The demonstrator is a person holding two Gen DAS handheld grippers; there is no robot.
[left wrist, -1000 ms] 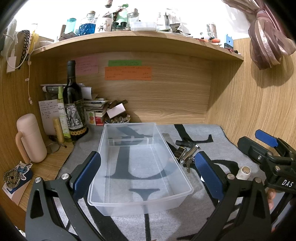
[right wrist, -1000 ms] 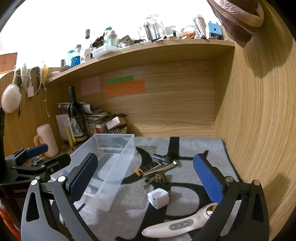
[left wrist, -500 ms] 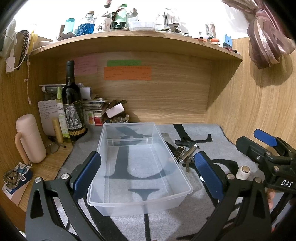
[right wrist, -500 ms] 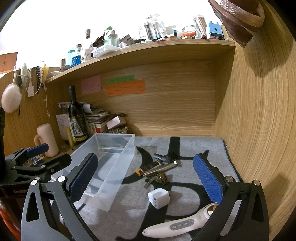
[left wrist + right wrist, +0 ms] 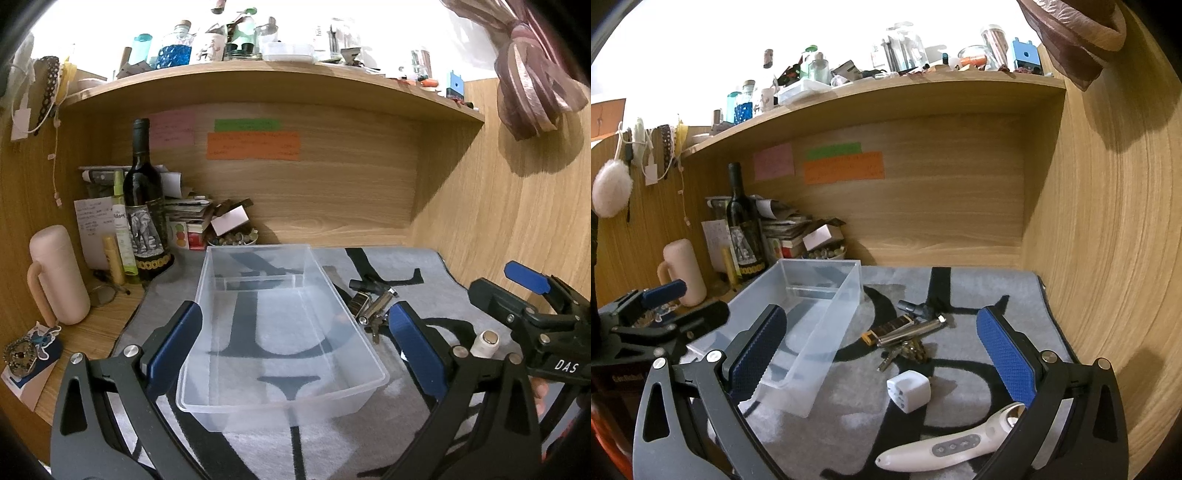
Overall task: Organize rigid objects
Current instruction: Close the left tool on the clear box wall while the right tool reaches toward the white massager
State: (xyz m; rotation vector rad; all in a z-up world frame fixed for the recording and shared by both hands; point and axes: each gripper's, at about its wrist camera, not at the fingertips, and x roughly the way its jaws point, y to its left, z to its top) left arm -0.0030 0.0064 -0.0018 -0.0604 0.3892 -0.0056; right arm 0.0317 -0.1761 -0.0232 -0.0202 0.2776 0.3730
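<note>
Fingers on both grippers are hanging spread wide, gripping nothing, left gripper [image 5: 295, 350] hovering over the clear bin [image 5: 280, 332] and right gripper [image 5: 882, 354] looking down at the loose stuff. Seems like they're picking a first item: bin's empty, sitting on the grey mat [image 5: 979, 291]. White plug cube [image 5: 908, 390] is lying nearest, alone, with keys [image 5: 905, 352] and what might be a lighter [image 5: 890, 328] tangling behind it. Next move needs a drop straight onto the cube, minding the wand [image 5: 945, 443] just beside; plenty of room toward the right wall.
</note>
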